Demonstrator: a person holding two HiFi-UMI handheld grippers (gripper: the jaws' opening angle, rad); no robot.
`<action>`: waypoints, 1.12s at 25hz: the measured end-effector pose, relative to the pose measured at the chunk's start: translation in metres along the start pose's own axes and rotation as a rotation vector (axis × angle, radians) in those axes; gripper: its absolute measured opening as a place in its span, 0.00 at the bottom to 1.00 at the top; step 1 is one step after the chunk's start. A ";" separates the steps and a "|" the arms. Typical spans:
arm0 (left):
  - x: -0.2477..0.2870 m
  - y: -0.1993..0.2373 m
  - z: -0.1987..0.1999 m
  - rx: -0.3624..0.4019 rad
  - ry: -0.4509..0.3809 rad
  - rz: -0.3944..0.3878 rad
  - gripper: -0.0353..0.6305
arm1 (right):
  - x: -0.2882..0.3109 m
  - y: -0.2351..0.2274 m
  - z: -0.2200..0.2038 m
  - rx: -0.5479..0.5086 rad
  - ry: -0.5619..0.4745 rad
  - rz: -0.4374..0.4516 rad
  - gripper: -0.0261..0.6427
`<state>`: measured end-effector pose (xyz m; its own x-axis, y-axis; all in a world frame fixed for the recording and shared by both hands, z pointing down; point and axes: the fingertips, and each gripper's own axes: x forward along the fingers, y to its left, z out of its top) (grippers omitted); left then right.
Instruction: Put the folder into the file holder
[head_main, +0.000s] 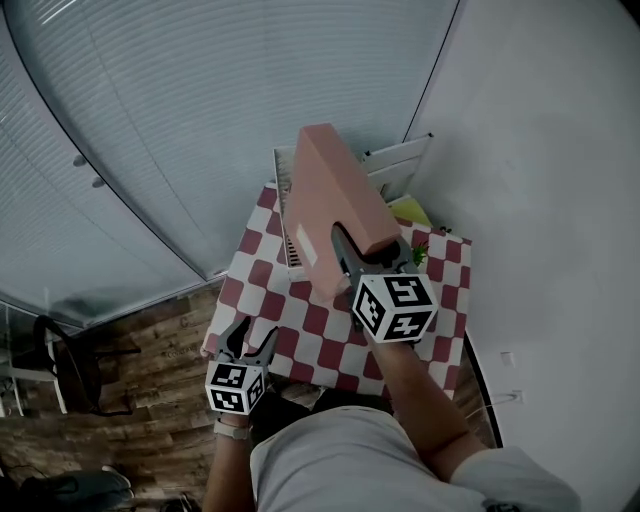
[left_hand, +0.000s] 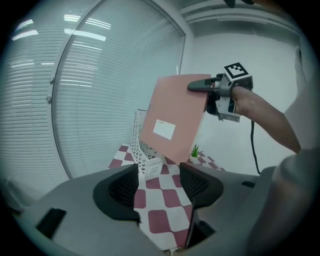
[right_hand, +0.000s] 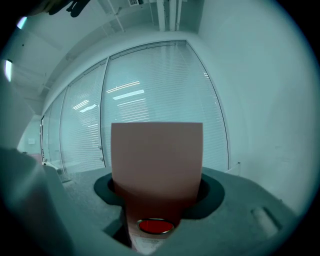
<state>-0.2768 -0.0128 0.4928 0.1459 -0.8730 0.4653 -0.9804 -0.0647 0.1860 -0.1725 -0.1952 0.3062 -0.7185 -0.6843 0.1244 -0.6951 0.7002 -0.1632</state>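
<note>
The left gripper (head_main: 250, 342) hangs over the near left edge of the tabletop (head_main: 300, 322), which carries a red-and-white checked cloth. Its 2 jaws stand apart with nothing between them; in the left gripper view only the cloth shows past them. Farther back on the tabletop stands the white mesh file holder (left_hand: 146, 159), upright and close to the window blinds (head_main: 200, 90). The pink folder (head_main: 335, 195) is in the air above the holder, tilted, with 1 white label (left_hand: 164, 129) on its face. Its lower edge is near the holder's top, though whether they touch cannot be told. The right gripper (head_main: 365, 255) has its jaws clamped on the folder's upper edge. A small green plant (head_main: 418, 252) stands on the tabletop's right side.
</note>
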 end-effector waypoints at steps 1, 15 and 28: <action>0.002 0.006 0.002 0.004 0.003 -0.016 0.41 | 0.005 0.002 -0.001 0.001 0.002 -0.014 0.43; 0.033 0.092 0.020 0.087 0.072 -0.228 0.41 | 0.079 0.033 -0.009 -0.046 0.015 -0.197 0.43; 0.066 0.124 0.026 0.125 0.121 -0.339 0.41 | 0.126 0.029 -0.013 -0.050 -0.008 -0.274 0.43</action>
<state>-0.3921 -0.0913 0.5244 0.4720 -0.7289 0.4959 -0.8813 -0.4050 0.2435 -0.2838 -0.2588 0.3299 -0.5034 -0.8510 0.1495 -0.8640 0.4977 -0.0763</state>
